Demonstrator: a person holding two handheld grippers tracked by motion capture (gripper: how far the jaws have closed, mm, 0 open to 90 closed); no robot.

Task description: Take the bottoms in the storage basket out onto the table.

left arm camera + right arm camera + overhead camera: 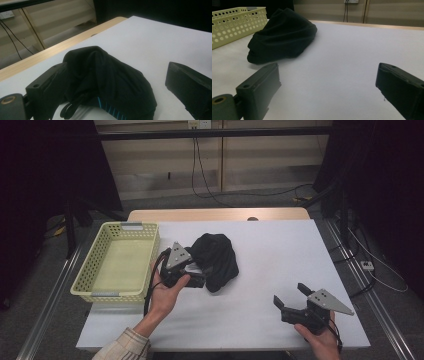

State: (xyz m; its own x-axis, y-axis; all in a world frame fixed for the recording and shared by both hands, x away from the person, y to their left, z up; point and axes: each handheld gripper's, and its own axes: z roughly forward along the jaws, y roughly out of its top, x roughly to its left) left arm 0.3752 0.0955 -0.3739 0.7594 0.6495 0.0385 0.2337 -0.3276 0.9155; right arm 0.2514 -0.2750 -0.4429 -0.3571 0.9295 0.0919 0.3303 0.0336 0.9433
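Grippers poised around a dark garment

Nearest, right gripper point(292, 298) is held with jaws apart over bare table point(280, 250); further on, left gripper point(117, 85) is spread wide at the black cloth point(216, 260), seemingly readied for the yellow basket point(85, 275) beside.

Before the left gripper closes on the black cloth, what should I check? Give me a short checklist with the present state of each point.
1. Left gripper open: ok, jaws wide apart.
2. Black cloth between its jaws: ok, the bundle lies in the gap.
3. Cloth touching both jaws: cannot tell; it meets one, the other stands clear.
4. Right gripper out of the way: ok, open over bare table.
5. Yellow basket free to receive: ok, nothing inside.
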